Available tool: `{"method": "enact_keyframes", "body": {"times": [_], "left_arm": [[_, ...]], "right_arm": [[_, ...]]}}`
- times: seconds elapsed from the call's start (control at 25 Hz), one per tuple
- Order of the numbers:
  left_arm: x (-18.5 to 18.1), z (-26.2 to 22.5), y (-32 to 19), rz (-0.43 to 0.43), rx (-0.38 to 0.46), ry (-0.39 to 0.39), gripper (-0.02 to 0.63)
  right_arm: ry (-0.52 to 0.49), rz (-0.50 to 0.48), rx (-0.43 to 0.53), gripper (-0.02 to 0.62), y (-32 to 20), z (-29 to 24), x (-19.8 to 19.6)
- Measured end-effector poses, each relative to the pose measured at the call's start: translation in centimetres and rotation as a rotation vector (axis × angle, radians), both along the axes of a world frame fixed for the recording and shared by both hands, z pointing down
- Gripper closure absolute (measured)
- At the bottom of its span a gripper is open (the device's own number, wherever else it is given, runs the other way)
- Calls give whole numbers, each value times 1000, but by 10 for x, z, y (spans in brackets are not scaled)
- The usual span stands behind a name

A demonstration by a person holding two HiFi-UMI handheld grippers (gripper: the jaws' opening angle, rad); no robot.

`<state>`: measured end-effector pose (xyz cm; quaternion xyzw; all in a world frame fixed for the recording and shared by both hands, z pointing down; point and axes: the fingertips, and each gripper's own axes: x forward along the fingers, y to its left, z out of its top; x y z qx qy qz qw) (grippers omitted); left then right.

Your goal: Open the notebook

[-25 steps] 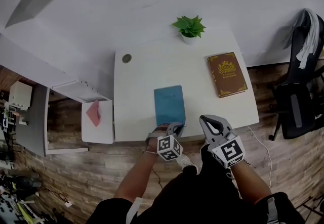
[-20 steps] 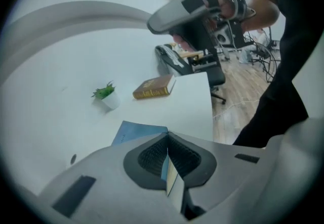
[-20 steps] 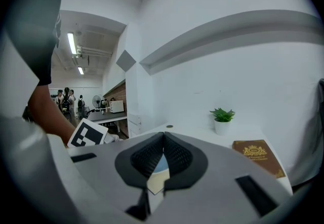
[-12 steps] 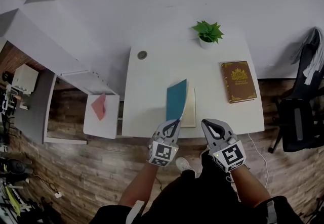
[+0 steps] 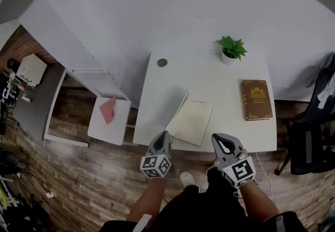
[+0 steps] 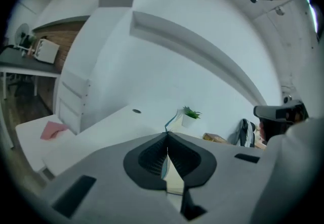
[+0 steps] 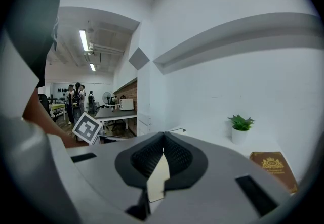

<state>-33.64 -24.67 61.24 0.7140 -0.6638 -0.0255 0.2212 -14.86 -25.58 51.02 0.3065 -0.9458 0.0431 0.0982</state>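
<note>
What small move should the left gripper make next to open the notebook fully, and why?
Probably swing the left gripper leftward and down to lay the cover flat on the table. Its jaws grip the cover's edge, the cover stands raised beside the cream page, and bare table lies left of it.

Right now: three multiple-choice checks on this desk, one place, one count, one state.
1. Relative to the notebook, the brown book lies: A) left B) right C) underneath
2. Count of potted plants on the table: A) one B) two C) three
3. The notebook is: A) shut flat B) open, cover raised C) on the floor

1 B: it sits nearer the table's right edge.
2 A: only one stands there.
3 B: the left gripper is shut on the raised cover, with cream pages showing.
</note>
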Motion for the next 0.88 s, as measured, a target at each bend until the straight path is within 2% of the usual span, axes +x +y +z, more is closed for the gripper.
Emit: {"method": "enact_keyframes", "body": {"times": [0.12,0.28,0.4,0.52,0.6,0.68,0.76,0.88], "left_arm": [[-30,5,-4,-73,-19,8,600],[-66,28,-4,-146,-95,-15,600],[-81,56,2,-174,-200,-37,600],[-78,88,15,-155,-331,-65,600],[-74,100,23,-149,-382,-104,598],[-74,104,28,-165,-405,-162,588],[-79,104,33,-191,-412,-201,550],[-86,91,44,-221,-375,-221,462]], "right_arm": [[6,-2,-7,594,2,1,-4],[14,-1,-16,594,3,4,-7],[11,11,-11,594,1,3,-6],[14,23,-15,594,0,7,-2],[21,24,-21,594,-1,8,0],[21,25,-15,594,-3,6,0],[23,29,-19,594,-3,4,0],[11,30,-19,594,-1,4,1]]}}
